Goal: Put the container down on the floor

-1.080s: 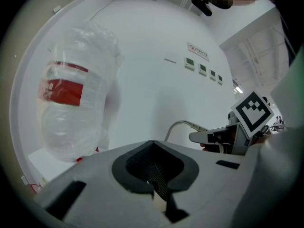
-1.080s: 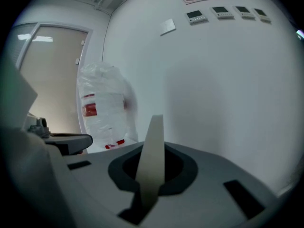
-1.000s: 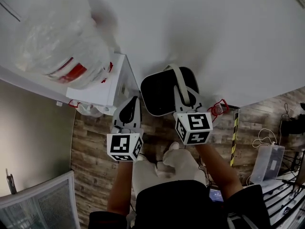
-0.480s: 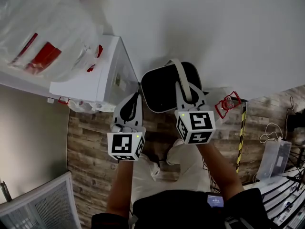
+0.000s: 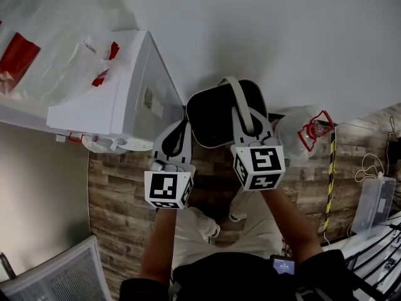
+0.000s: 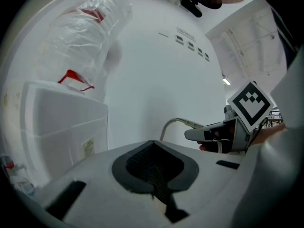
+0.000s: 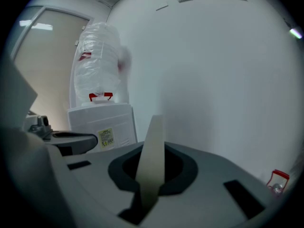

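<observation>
Hidden or unclear: the underside of the container is out of sight in the head view, so contact with the floor cannot be confirmed. The left gripper view shows none of the container's body. At upper left, the plastic-wrapped bottle is cut off by the frame edge.

Left gripper: jaws drawn together, nothing seen between them. It sits just beside the container's left rim; contact cannot be confirmed.

Container: black inside, pale rim, at frame centre against the foot of the wall.

Right gripper: jaws closed tight on the container's pale handle, which stands upright between them.

Surroundings: a white water dispenser at left carries the bottle. The floor is wood-look plank. To the right stand a red-framed item in clear wrap, a yellow-and-black striped bar and a clear box among cables.
</observation>
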Demonstrator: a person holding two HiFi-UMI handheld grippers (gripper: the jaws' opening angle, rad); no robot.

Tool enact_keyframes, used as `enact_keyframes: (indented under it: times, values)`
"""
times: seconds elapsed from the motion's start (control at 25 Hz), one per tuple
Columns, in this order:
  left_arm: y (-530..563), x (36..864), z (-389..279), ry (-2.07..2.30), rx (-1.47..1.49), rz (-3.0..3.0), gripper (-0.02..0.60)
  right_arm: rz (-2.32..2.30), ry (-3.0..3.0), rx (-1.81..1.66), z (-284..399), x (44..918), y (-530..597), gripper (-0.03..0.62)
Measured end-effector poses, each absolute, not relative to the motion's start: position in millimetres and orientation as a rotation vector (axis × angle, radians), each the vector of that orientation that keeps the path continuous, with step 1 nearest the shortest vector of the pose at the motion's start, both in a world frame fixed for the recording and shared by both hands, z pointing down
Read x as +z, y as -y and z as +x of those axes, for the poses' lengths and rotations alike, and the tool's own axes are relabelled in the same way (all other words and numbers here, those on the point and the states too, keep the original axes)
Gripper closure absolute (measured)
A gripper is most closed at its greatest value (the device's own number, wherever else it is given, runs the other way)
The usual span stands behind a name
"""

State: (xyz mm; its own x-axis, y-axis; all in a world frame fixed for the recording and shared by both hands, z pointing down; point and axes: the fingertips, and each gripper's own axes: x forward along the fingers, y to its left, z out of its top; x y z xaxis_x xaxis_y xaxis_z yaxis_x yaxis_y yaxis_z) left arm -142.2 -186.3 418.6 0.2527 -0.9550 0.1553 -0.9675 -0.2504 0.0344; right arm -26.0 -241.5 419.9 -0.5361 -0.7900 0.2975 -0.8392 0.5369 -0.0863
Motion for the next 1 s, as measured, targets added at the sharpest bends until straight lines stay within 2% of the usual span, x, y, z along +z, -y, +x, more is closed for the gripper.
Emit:
enact_keyframes:
  times: [0.24,1.0]
  values:
    - [193.2,462.5,-140.7,1.834,0.203,2.429,0.565,1.413,2.532,0.324,-26.6,464.0,248.0,0.562]
    - [215.5,586.2,-138.2,1.807,0.100,2.455,0.565,1.468,2.501,0.305,-17.8,598.2,268.3,0.562]
